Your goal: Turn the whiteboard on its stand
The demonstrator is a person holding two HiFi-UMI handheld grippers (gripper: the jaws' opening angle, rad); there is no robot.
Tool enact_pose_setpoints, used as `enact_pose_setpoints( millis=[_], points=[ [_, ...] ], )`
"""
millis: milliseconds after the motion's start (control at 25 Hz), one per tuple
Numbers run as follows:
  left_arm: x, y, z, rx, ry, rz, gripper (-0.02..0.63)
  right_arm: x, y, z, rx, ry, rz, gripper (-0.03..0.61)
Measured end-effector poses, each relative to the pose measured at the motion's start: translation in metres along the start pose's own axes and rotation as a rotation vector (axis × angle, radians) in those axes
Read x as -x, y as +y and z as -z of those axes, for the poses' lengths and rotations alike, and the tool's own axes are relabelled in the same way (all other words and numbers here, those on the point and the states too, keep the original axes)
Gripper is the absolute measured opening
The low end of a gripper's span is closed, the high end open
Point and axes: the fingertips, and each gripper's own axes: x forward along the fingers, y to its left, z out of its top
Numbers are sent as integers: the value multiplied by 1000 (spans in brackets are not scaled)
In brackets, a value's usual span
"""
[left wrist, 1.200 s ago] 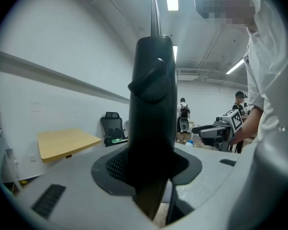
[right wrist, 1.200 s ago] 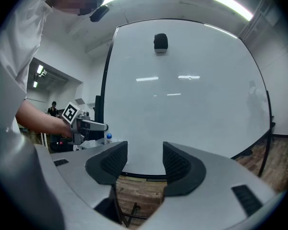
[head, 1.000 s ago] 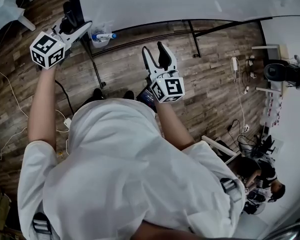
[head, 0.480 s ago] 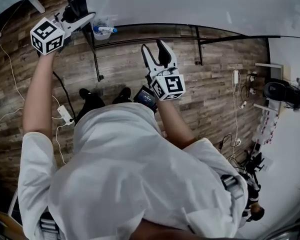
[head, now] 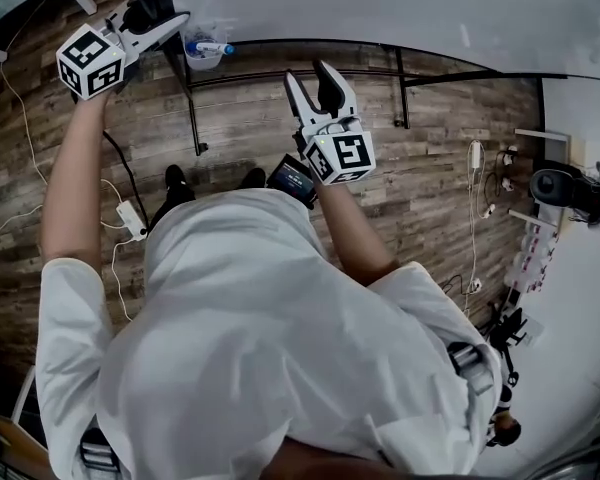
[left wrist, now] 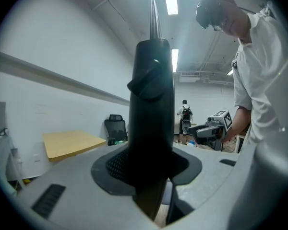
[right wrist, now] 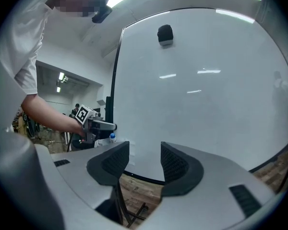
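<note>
The whiteboard (head: 380, 3) fills the top of the head view, its white face (right wrist: 206, 80) broad in the right gripper view. My left gripper (head: 152, 16) is shut on the board's black side frame (left wrist: 151, 104), which stands upright between the pads. My right gripper (head: 320, 86) hovers in front of the board's lower edge, above the floor. Its jaws (right wrist: 144, 162) are closing with nothing between them, and they stand apart from the board. The left gripper (right wrist: 102, 125) also shows at the board's left edge in the right gripper view.
A black eraser (right wrist: 165, 34) sticks high on the board. A small holder with a blue marker (head: 206, 50) hangs by the black stand legs (head: 192, 108). A power strip and cables (head: 130, 218) lie on the wood floor at left; an office chair (head: 565, 188) stands at right.
My left gripper has moved up and slightly right along with the frame edge. The right gripper's jaws have narrowed a little. The person's feet have shifted on the floor.
</note>
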Motion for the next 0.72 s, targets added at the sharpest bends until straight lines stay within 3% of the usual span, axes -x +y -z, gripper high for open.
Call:
enact_pose_setpoints(
  millis=[720],
  points=[
    [34,10,0,6,-8,-21,173,-28,24,-13,6,-18,-52,204]
  ],
)
